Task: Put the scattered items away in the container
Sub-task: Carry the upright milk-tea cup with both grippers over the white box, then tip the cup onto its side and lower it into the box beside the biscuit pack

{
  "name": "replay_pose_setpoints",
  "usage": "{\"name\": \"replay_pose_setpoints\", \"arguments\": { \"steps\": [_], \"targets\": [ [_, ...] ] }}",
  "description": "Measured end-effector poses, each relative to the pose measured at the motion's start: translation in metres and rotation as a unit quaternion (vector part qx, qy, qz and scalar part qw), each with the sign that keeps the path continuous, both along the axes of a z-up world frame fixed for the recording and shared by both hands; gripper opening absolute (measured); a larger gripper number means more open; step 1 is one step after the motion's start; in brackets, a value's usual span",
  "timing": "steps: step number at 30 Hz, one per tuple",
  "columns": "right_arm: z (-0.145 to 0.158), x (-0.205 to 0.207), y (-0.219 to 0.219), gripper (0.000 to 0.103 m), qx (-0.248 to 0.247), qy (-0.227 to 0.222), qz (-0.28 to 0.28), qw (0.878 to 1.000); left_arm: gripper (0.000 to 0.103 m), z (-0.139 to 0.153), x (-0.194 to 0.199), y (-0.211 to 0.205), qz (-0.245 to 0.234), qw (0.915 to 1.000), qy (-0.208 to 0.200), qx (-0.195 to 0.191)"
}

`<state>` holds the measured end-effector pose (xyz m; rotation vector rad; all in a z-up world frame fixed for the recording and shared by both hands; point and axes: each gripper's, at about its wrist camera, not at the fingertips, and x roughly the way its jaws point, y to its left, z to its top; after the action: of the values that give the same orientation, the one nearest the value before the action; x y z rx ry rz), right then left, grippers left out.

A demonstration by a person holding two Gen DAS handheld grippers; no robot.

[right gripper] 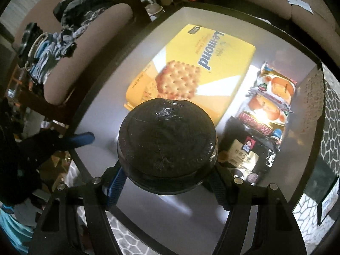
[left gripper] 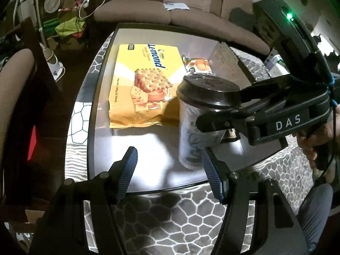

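One large open container [right gripper: 238, 193] with dark walls and a pale floor takes up most of both views; it sits on a grey rug [left gripper: 191, 216] with a white honeycomb pattern. A brown sofa [left gripper: 148, 2] runs behind it.

Inside lie four things, largest first. One yellow Lemond cracker pack [left gripper: 144, 85] lies flat on the floor of the container, toward the far side. One tall cup [left gripper: 192, 140] with a printed pale wall and a black lid [right gripper: 167, 142] wrapped in clear film stands upright near the front, just beside the cracker pack. One orange-and-white snack packet [right gripper: 274, 97] lies along the right side. One dark packet [right gripper: 252, 155] with a gold label lies nearer, touching the orange one's end.

Two tools are in view. The right tool [right gripper: 167, 182] reaches in from the right in the left wrist view and is clamped on the cup just under its lid, one blue pad on each side. Whether the cup's base rests on the container floor I cannot tell. The left tool [left gripper: 170, 170] hangs over the front part of the container with its fingers [left gripper: 128, 167] apart and nothing between them; its right finger is just beside the cup's lower wall.
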<state>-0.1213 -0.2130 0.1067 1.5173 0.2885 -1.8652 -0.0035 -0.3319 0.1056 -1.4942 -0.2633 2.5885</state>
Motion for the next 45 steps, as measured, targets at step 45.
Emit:
{"name": "replay_pose_setpoints", "arguments": {
  "steps": [45],
  "targets": [
    [0.004, 0.002, 0.061, 0.081, -0.13, -0.02, -0.039, 0.991, 0.067, 0.003, -0.09, 0.037, -0.138, 0.9794, -0.025, -0.146]
  ]
}}
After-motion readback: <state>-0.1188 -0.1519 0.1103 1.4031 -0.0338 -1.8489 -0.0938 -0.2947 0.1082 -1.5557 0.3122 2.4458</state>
